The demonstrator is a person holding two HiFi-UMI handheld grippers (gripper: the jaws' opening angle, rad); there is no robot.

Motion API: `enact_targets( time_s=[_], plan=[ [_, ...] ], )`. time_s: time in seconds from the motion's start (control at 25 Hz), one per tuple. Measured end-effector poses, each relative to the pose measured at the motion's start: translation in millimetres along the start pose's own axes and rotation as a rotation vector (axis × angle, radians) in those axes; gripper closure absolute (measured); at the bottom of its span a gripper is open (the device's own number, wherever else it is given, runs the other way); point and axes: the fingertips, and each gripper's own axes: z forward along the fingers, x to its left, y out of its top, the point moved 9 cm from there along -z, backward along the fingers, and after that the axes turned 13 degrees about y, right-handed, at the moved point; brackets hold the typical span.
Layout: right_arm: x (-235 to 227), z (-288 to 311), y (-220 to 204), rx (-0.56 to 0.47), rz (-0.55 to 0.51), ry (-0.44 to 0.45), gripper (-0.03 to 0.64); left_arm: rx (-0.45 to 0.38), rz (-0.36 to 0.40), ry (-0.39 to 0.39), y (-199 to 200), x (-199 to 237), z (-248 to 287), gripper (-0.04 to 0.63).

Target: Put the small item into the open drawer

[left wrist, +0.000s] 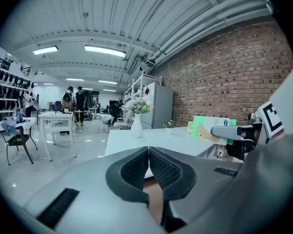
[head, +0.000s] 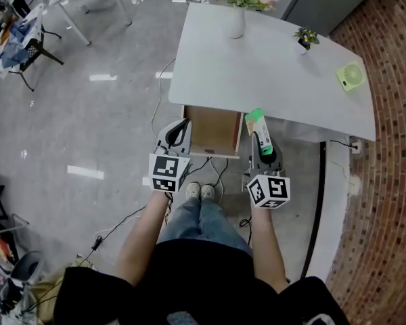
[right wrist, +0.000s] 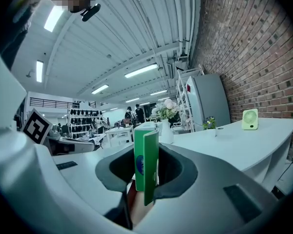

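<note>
Since the right gripper pinched the box by one end, it could tilt or snag the drawer wall; the left gripper sat empty, jaws together.

On a white tabletop stand 3 things: white flower vase, small potted plant, pale green round fan.

A red brick wall borders a glossy grey floor, a white table stands beside it, and strip lights glow on the ribbed ceiling.
</note>
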Motion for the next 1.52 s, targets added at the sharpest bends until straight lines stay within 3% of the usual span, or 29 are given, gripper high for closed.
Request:
enact_targets(
  time_s=[0.32,0.68,0.96,1.52],
  plan=[
    [-21,33,-45,0.075,0.006,0.072,0.534,0.052,-0.014,0.011,-43,-10,40,0.572],
    [-32,73,-150,0.193,0.024,0.171,0.535,0.15,-0.04,0.011,-141,-21,93,0.572],
    [-55,112,-231,0.285,0.021,0.194,0.534,0.196,-0.066,0.018,-205,-26,135,0.572],
    [-93,170,-300,0.541,0.019,0.201,0.532,0.297,-0.098,0.041,-263,-40,195,0.572]
  ],
)
